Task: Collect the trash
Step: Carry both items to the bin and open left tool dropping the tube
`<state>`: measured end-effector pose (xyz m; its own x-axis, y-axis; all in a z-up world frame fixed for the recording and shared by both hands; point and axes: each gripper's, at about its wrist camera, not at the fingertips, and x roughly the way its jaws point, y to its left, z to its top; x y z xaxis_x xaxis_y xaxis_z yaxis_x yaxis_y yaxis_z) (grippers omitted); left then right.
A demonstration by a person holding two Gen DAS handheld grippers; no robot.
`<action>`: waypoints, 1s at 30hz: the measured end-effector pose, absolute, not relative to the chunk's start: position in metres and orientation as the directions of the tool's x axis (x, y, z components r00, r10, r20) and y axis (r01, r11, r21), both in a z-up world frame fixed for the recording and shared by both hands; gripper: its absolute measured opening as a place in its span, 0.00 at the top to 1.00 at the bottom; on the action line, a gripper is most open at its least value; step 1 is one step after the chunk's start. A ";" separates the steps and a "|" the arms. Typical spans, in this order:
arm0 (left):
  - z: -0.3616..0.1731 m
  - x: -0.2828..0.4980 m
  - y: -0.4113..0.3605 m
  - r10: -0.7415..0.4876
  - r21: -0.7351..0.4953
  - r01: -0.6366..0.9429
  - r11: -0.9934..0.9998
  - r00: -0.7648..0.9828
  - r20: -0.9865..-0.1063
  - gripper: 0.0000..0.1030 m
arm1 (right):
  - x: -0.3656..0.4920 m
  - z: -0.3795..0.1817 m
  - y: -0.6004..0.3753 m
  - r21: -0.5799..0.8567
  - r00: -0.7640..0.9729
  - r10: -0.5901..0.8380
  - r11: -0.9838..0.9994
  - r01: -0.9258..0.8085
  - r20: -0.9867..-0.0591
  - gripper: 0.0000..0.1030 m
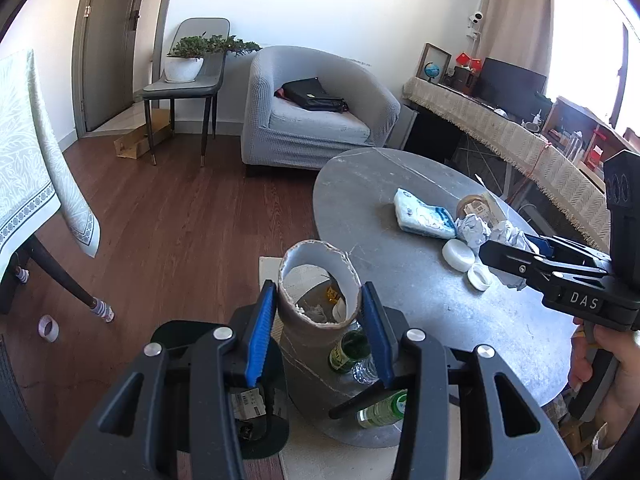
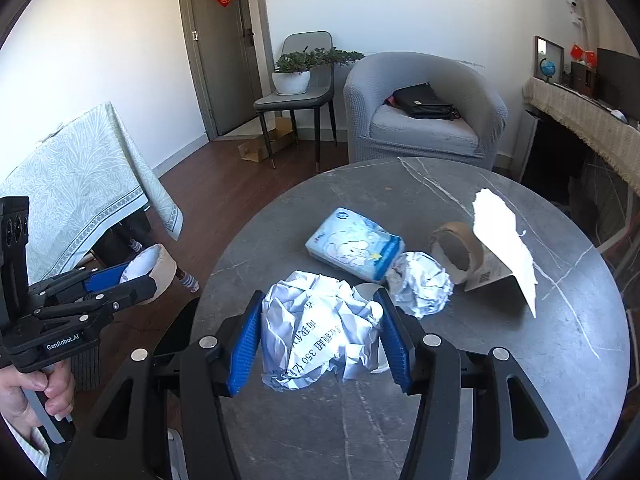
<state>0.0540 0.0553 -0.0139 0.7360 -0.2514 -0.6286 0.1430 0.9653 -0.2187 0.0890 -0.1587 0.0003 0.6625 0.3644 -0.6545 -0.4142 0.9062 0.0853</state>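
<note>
Grey desk [image 2: 460, 380] veined with white; crumpled white paper ball [image 2: 320, 336] printed with black text (between blue pads [image 2: 244, 344]); pale blue-and-white tissue pack [image 2: 352, 248]; leaf-patterned green tablecloth [image 2: 72, 192] at left.

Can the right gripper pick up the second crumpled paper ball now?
Probably not yet: the right gripper is already shut on the bigger paper wad. The smaller ball lies unobstructed just beyond.

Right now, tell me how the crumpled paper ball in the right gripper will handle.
The crumpled paper ball looks light and squashy: its folds dent where the right gripper squeezes it. Its creased surface probably grips well against the ribbed blue pads. Its loose flaps could snag.
</note>
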 end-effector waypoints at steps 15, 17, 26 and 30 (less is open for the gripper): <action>-0.039 0.046 0.117 -0.198 -0.214 0.062 0.975 0.682 -0.704 0.56 | 0.086 -0.006 -0.069 0.085 0.598 0.450 0.839 -0.537 -0.663 0.46; -0.044 0.045 0.122 -0.197 -0.218 0.055 0.974 0.672 -0.714 0.56 | 0.086 -0.007 -0.059 0.085 0.588 0.458 0.830 -0.551 -0.667 0.46; -0.068 0.042 0.149 -0.191 -0.232 0.016 0.973 0.619 -0.762 0.56 | 0.085 -0.015 -0.020 0.095 0.540 0.487 0.796 -0.597 -0.686 0.46; -0.079 0.043 0.159 -0.197 -0.244 -0.001 0.970 0.587 -0.786 0.56 | 0.086 -0.020 -0.007 0.102 0.516 0.495 0.783 -0.613 -0.699 0.46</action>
<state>0.0425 0.1592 -0.0794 0.5867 -0.1968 -0.7856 -0.0015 0.9698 -0.2440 0.0862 -0.0072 -0.0203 0.5165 0.4950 -0.6987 -0.6131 0.7834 0.1018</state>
